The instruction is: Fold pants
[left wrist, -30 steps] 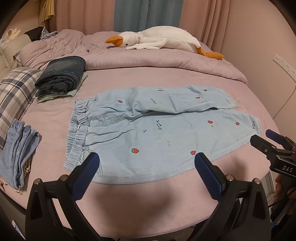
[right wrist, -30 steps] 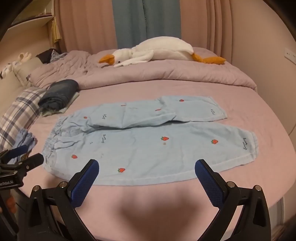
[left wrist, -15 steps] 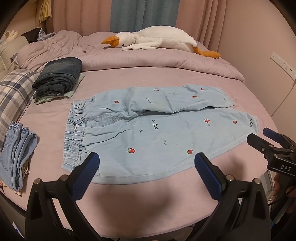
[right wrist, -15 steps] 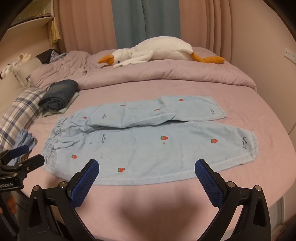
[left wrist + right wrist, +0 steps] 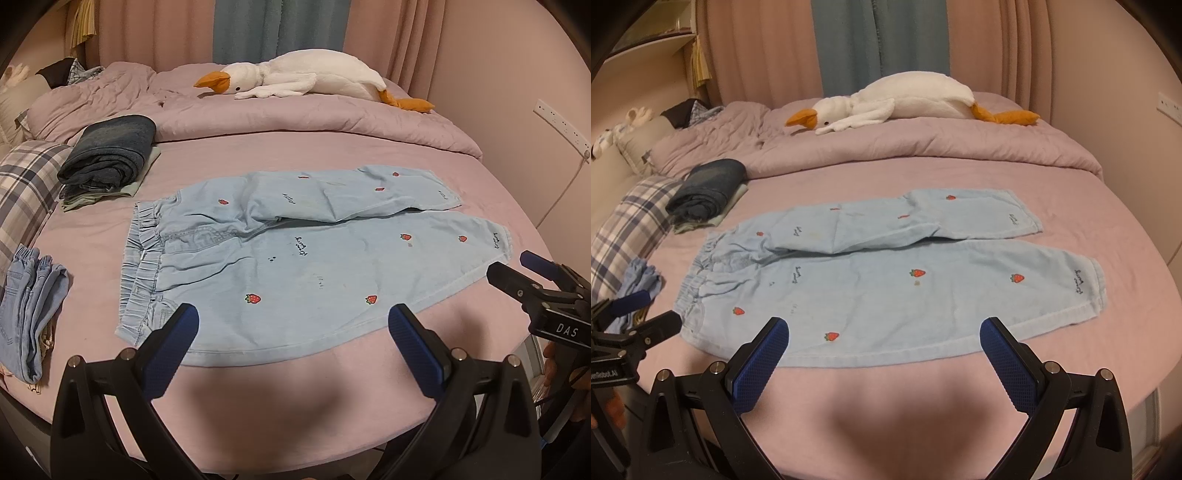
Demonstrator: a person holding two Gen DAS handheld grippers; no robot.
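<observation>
While both grippers, left gripper (image 5: 293, 338) and right gripper (image 5: 884, 350), are hovering wide open and empty, I am lining up on the pants (image 5: 314, 258) just ahead, needing a hem pinch.

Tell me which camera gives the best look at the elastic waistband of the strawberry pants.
The left wrist view. There the waistband sits close and its gathered ruffles show along its whole length. In the right wrist view the waistband lies farther off at a flatter angle, with the left gripper intruding just beside its near end.
</observation>
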